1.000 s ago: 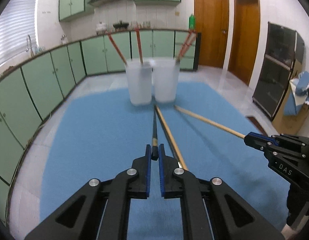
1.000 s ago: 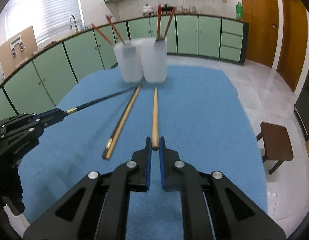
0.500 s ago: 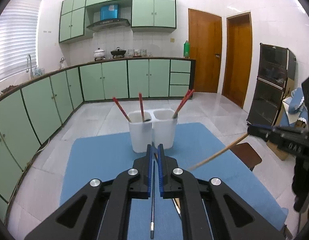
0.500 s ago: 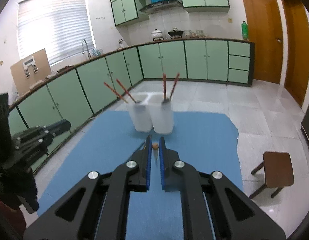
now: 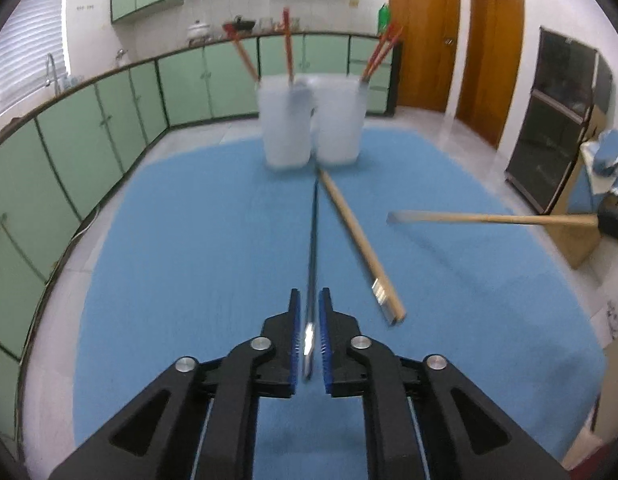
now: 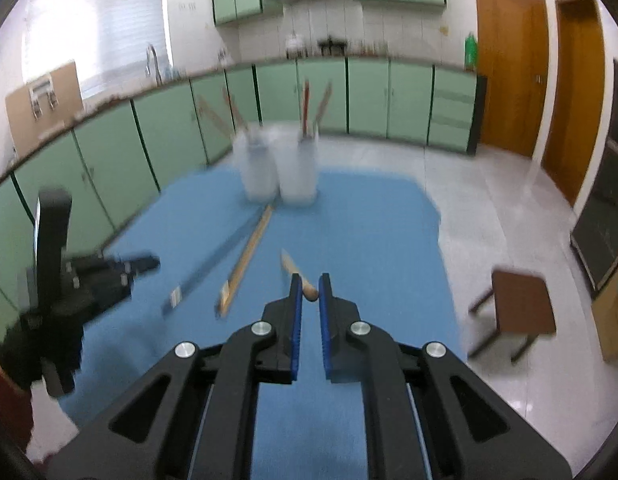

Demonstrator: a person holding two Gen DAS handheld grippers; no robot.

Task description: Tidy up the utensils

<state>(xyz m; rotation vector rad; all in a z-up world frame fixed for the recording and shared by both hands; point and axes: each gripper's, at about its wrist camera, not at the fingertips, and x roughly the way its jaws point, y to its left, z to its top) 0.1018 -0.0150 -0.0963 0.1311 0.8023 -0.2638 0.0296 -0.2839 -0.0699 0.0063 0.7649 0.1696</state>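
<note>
On the left of the blue mat (image 5: pixel 181 240), nothing lies loose. The left gripper (image 5: pixel 309 312) pinches a dark chopstick (image 5: pixel 313 240) between its blue pads, its shaft running forward toward two white holder cups (image 5: pixel 313 124) standing side by side at the far edge. Red chopsticks (image 5: pixel 287 46) already lean in both cups, so part of the sorting looks done. Just right of the dark stick, a wooden chopstick (image 5: pixel 359 240) rests flat on the mat, its far tip near the cups. Further right, a second wooden chopstick (image 5: pixel 489 218) hangs above the mat; in the right wrist view the right gripper (image 6: pixel 309 292) clamps its butt end. Judging by this, three sticks remain: two gripped and not yet dropped in, one untouched on the mat
</note>
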